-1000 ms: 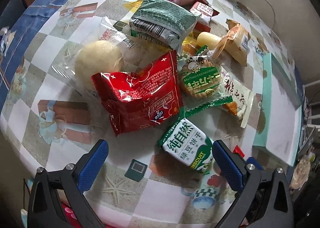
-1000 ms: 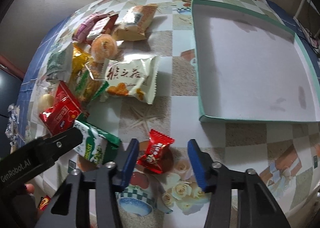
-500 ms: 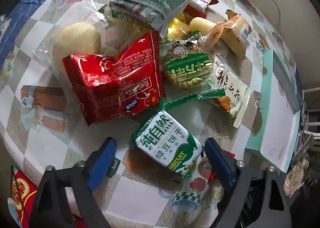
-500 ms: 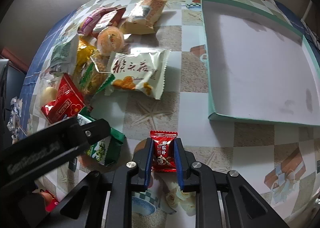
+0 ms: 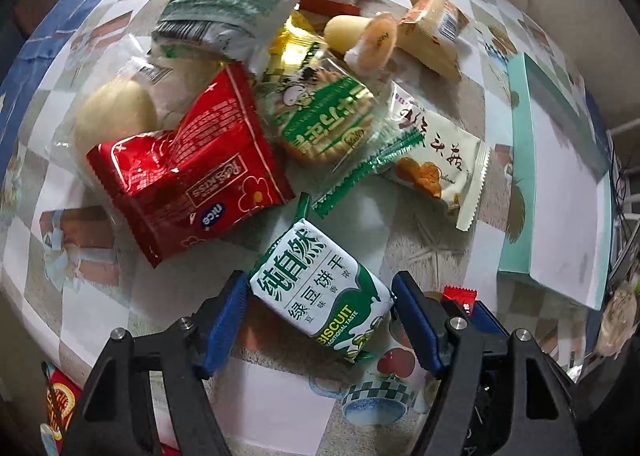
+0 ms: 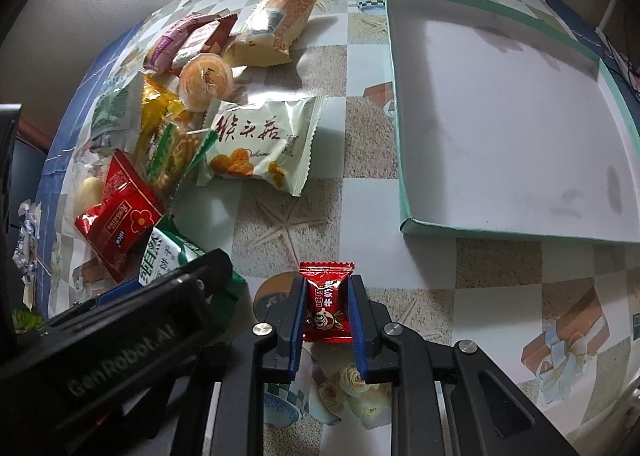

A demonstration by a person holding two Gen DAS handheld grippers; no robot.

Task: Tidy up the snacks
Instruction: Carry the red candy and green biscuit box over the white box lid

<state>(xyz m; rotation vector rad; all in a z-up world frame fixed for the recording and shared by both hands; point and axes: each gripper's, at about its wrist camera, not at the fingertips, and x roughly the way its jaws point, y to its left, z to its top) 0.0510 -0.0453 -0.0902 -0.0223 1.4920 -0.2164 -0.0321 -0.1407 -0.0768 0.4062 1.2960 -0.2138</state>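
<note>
The candy (image 6: 327, 302) is small, light and crinkly, so holding its middle works. The right claw (image 6: 328, 316) is holding it, near the box (image 6: 408, 225). A second ago that claw was wide. The left claw (image 5: 320, 308) now sits around the soft biscuit pack (image 5: 320, 288), maybe just touching.

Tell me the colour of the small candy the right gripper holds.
Red wrapper with white and gold print; the candy shows best in the right wrist view, clamped in the right gripper.
</note>
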